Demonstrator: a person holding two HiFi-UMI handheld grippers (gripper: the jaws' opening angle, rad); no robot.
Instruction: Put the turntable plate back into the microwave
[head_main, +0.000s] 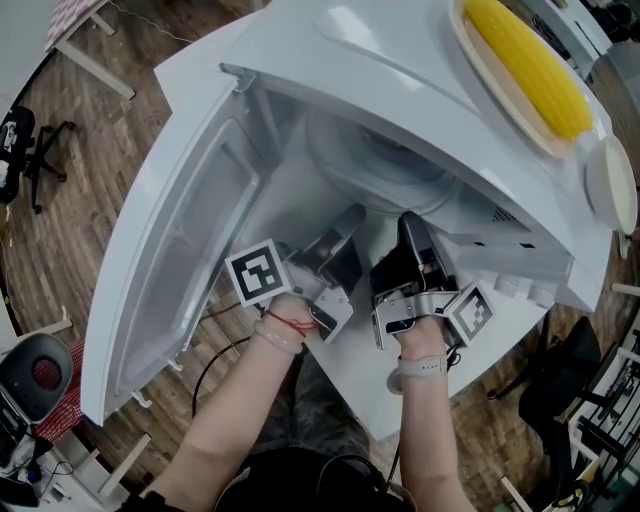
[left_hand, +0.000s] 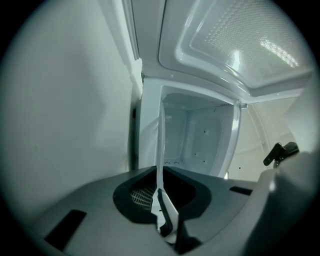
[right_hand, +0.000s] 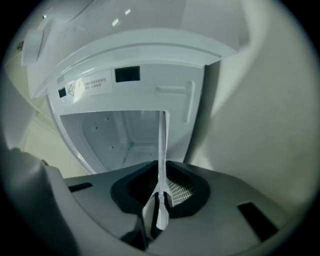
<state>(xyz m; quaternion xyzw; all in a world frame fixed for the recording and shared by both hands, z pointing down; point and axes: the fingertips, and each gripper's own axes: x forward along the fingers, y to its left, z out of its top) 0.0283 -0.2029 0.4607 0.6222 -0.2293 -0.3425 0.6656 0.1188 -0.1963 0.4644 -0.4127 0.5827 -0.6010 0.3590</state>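
Observation:
The white microwave (head_main: 400, 60) stands with its door (head_main: 170, 250) swung open to the left. The clear glass turntable plate (head_main: 385, 165) lies flat in the mouth of the cavity, partly under the top panel. My left gripper (head_main: 345, 225) is shut on the plate's near rim. Beside it on the right, my right gripper (head_main: 412, 228) is shut on the same rim. In the left gripper view the plate (left_hand: 160, 150) shows edge-on as a thin pale strip between the jaws of the left gripper (left_hand: 161, 195). The right gripper view shows that strip (right_hand: 162, 150) clamped in the right gripper (right_hand: 161, 192), with the cavity (right_hand: 120, 135) beyond.
A cob of yellow corn (head_main: 530, 65) lies on an oval dish (head_main: 490, 85) on top of the microwave, with a white dish (head_main: 612, 185) beside it. The microwave sits on a white table (head_main: 420, 400). Chairs (head_main: 30, 150) and a stool (head_main: 35, 370) stand on the wooden floor.

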